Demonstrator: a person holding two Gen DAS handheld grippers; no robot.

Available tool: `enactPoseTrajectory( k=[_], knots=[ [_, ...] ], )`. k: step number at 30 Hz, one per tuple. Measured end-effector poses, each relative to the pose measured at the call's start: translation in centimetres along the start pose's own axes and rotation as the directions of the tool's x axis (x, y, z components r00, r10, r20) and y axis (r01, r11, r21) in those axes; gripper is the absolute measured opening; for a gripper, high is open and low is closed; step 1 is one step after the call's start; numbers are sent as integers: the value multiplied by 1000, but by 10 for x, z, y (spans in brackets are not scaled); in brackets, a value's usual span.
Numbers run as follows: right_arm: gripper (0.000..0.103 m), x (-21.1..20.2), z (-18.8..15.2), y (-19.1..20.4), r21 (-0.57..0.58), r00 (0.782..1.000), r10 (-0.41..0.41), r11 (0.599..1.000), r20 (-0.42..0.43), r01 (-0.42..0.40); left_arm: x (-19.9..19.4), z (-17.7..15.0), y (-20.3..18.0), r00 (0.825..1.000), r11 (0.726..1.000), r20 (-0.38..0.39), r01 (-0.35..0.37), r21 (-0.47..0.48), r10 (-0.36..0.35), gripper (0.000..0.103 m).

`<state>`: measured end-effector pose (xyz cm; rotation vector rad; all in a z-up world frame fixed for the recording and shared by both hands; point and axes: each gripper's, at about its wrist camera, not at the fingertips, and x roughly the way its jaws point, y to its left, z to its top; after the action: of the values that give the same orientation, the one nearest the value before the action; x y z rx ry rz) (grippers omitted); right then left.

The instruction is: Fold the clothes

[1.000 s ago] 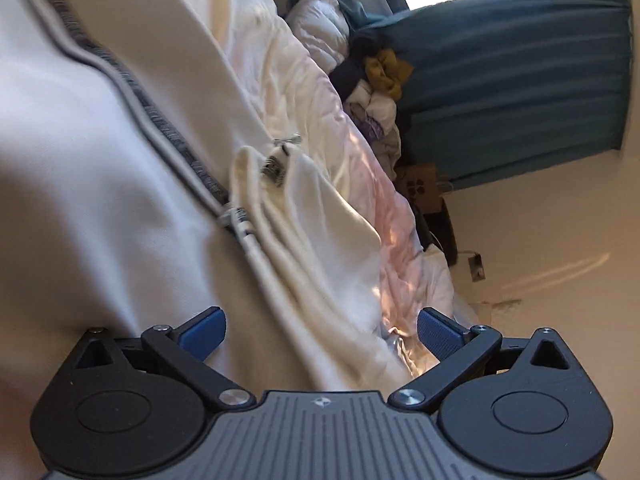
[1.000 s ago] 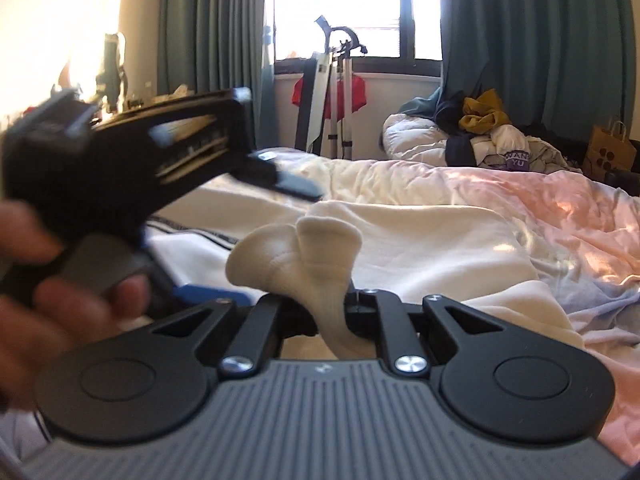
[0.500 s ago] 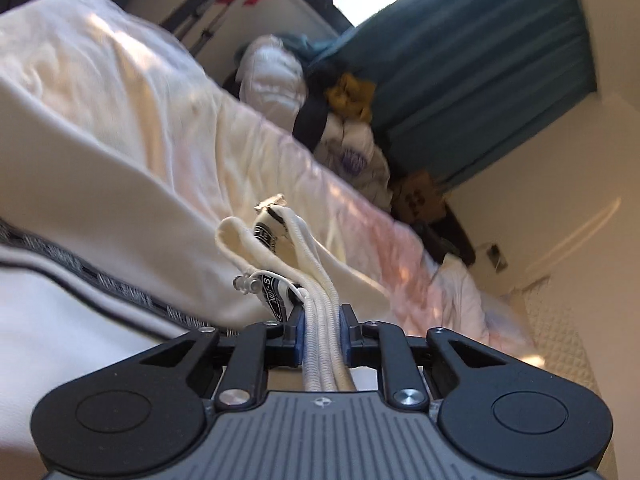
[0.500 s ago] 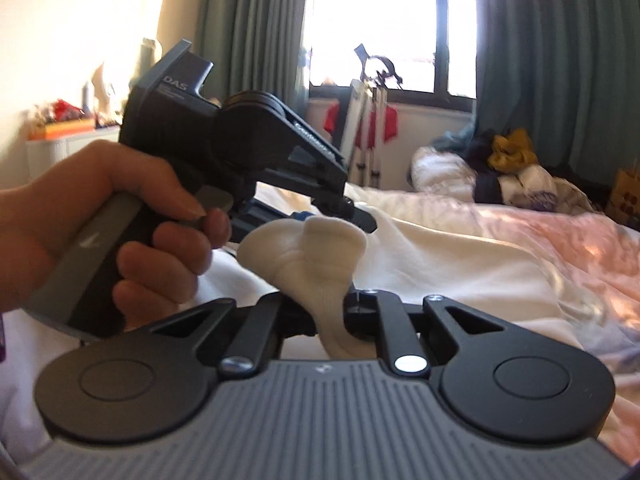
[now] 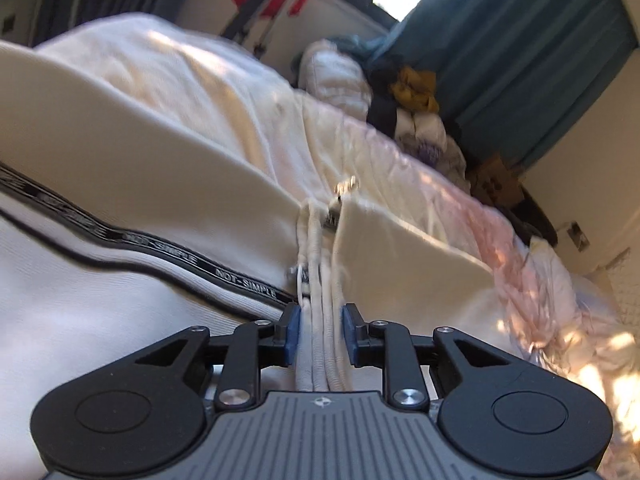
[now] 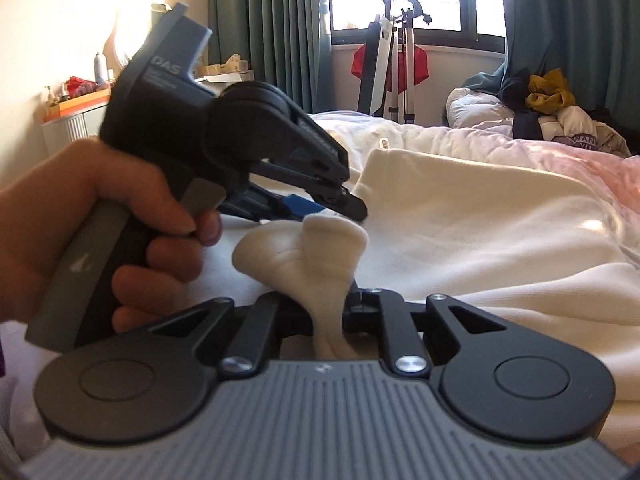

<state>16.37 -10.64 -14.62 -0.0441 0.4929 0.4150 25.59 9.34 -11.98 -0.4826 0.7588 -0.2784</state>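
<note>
A cream-white jacket (image 5: 132,168) with a black "NOT-SIMPLE" lettered stripe (image 5: 172,252) lies on the bed. My left gripper (image 5: 319,334) is shut on its ribbed hem edge (image 5: 320,356), beside the zipper. My right gripper (image 6: 328,312) is shut on a bunched fold of the same cream fabric (image 6: 316,252), which sticks up above the jaws. In the right wrist view the left gripper (image 6: 344,204) and the hand holding it are just left of and behind that fold. The jacket body (image 6: 472,216) spreads to the right.
A pink and white duvet (image 5: 480,232) covers the bed. A pile of clothes (image 6: 556,120) lies at the far end by teal curtains (image 6: 580,20). A folded stand with red cloth (image 6: 394,60) is under the window. A cluttered shelf (image 6: 76,100) is at left.
My left gripper went from open to shut on the jacket's hem a second ago and has since pulled it taut. My right gripper stays shut on its fold; the left hand moved in beside it.
</note>
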Motion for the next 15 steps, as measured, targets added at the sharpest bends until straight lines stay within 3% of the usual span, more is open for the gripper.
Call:
enactPoseTrajectory(
  k=[1, 3, 5, 7, 9, 11, 12, 15],
  knots=[
    [19, 0, 0, 2, -5, 1000, -7, 1000, -6, 7, -7, -1, 0, 1000, 1000, 10, -4, 0, 4, 37],
    [21, 1, 0, 5, -13, 1000, -19, 1000, -17, 19, -29, -5, -2, 999, 999, 23, -32, 7, 32, 41],
    [23, -1, 2, 5, -8, 1000, -20, 1000, -21, 20, -56, -8, -1, 998, 999, 37, -53, 8, 52, 59],
    [32, -6, 4, 2, 14, 1000, -12, 1000, -21, 13, -83, -8, 3, 995, 996, 51, -85, -24, 86, 69],
    [55, -15, 6, -2, 53, 1000, 9, 999, -9, -8, -111, -8, 7, 990, 991, 66, -117, -63, 122, 77],
    [72, -25, 8, -6, 93, 999, 32, 995, 7, -32, -140, -9, 15, 984, 984, 92, -144, -107, 154, 91],
    [77, -30, 10, -8, 112, 999, 46, 993, 14, -48, -154, -11, 20, 980, 980, 107, -152, -128, 166, 94],
    [77, -47, 16, -16, 180, 998, 66, 981, 24, -69, -188, -13, 39, 972, 969, 137, -164, -185, 191, 101]
  ],
)
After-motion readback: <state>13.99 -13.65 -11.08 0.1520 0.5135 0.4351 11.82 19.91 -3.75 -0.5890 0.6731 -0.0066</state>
